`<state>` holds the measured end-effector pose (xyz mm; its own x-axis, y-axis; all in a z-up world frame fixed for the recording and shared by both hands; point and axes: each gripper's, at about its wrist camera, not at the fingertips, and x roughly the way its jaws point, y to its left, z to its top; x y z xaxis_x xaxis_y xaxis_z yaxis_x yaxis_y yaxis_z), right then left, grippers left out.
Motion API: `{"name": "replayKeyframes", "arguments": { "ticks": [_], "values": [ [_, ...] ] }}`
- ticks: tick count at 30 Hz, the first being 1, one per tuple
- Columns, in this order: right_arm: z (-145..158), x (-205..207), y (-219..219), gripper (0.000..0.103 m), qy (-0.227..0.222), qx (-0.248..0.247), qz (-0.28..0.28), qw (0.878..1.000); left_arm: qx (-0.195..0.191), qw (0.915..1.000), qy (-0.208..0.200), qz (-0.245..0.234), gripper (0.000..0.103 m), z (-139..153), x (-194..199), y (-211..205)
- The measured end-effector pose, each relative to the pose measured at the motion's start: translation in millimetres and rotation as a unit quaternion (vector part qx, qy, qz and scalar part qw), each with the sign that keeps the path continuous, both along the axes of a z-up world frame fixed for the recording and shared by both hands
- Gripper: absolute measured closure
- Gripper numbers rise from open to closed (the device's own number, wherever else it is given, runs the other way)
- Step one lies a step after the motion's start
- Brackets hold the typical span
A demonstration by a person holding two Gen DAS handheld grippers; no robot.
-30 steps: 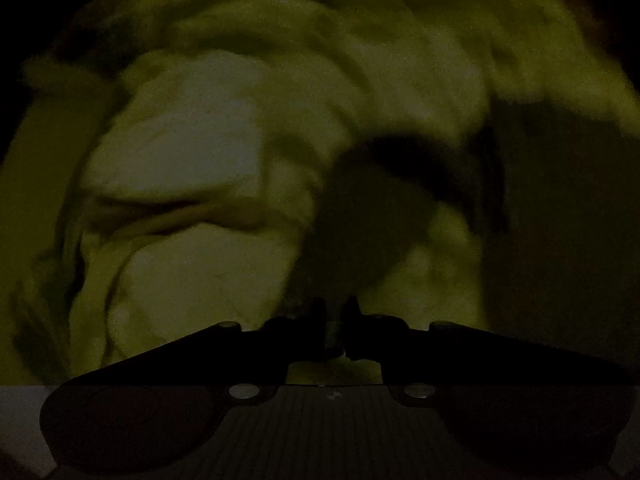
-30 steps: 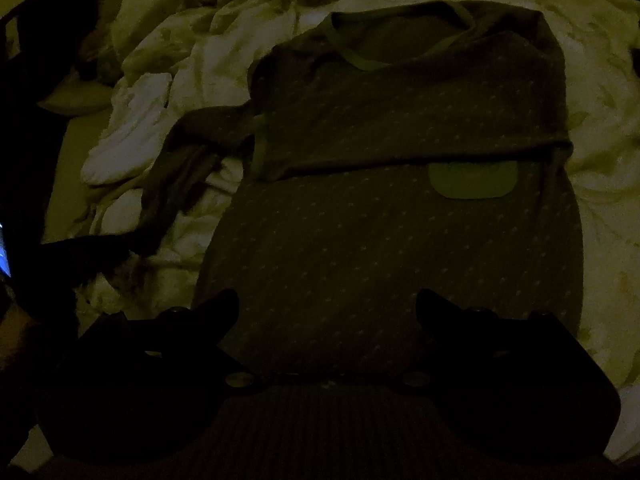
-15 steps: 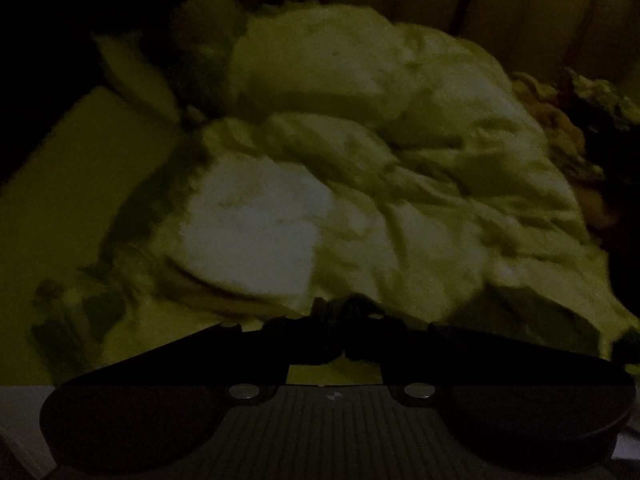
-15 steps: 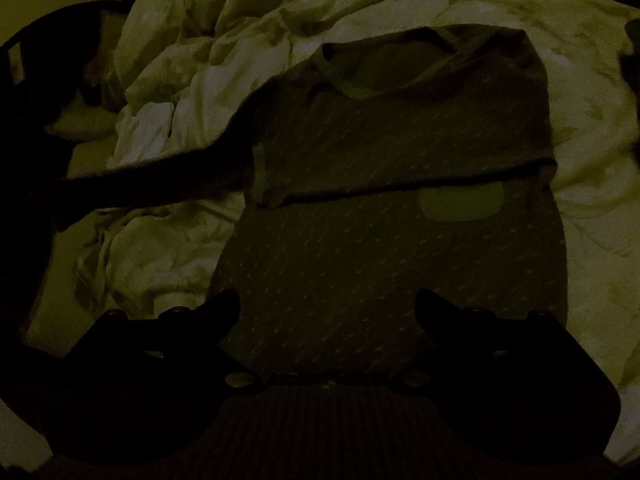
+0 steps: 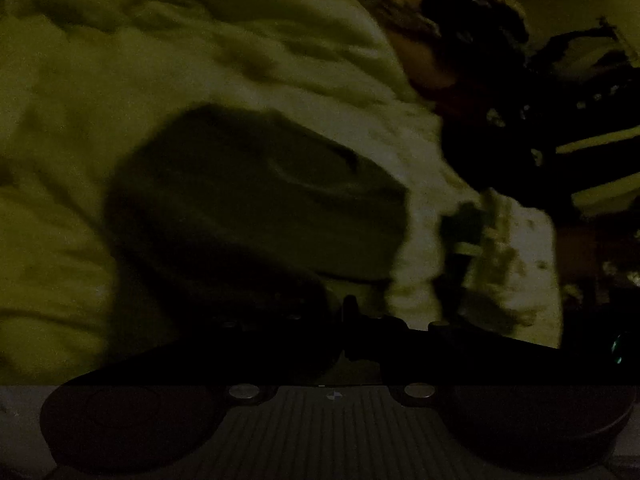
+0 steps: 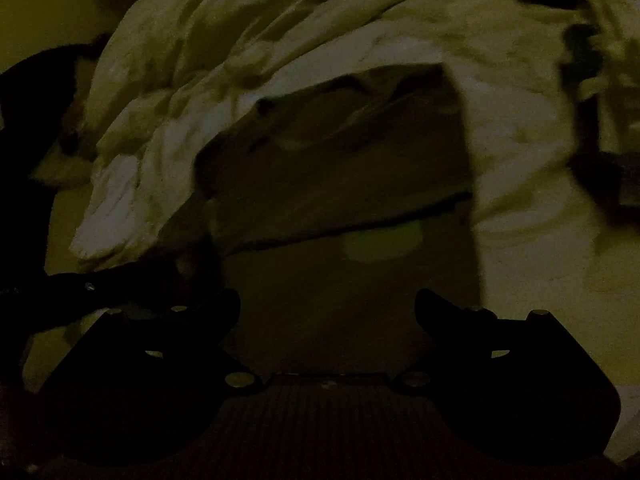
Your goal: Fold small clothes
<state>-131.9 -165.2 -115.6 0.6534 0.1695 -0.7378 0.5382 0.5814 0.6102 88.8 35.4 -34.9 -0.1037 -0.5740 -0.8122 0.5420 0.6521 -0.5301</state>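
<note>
A dark dotted small garment (image 6: 340, 168) lies flat on pale rumpled bedding (image 6: 168, 128), with a pale patch (image 6: 382, 242) on its lower half. My right gripper (image 6: 328, 304) hovers open over the lower half, nothing between its fingers. A dark band of sleeve (image 6: 132, 280) runs from the garment's left edge toward the lower left. In the left wrist view my left gripper (image 5: 346, 314) has its fingers close together, shut on dark cloth that drapes over the left finger and leads up to the garment (image 5: 256, 200). Everything is dim and blurred.
Crumpled white bedding (image 5: 120, 60) fills the area behind and left of the garment. Dark clutter (image 5: 520, 140) stands at the far right of the left wrist view. A yellowish flat surface (image 6: 36, 20) shows at the far left.
The sleeve went from crumpled beside the garment to stretched out leftward, then lower. The left view swung from the white bedding onto the dark garment. The right gripper stayed open and shifted slightly.
</note>
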Motion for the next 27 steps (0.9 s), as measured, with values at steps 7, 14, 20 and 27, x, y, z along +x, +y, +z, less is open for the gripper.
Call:
{"name": "replayKeyframes", "arguments": {
  "ticks": [7, 14, 20, 27],
  "values": [
    [-15.7, -26.2, -25.8, 0.008, 0.016, 0.005, -0.039, 0.999, 0.119, 0.9892, 0.037, -0.076, 0.0, -62.6, -38.9, -41.8],
    [-32.6, -28.0, -24.4, 0.009, 0.008, 0.036, -0.027, 0.999, 0.201, 0.9765, -0.042, -0.066, 0.0, -78.8, -16.1, -1.4],
    [-45.6, -8.9, -6.2, 0.018, 0.003, 0.046, 0.025, 0.999, 0.223, 0.972, -0.068, 0.031, 0.0, -70.0, 40.2, 48.5],
    [-75.3, 6.1, 8.0, 0.039, 0.019, 0.073, 0.033, 0.997, 0.182, 0.9742, -0.093, 0.096, 0.0, -56.6, 89.4, 47.4]
  ]
}}
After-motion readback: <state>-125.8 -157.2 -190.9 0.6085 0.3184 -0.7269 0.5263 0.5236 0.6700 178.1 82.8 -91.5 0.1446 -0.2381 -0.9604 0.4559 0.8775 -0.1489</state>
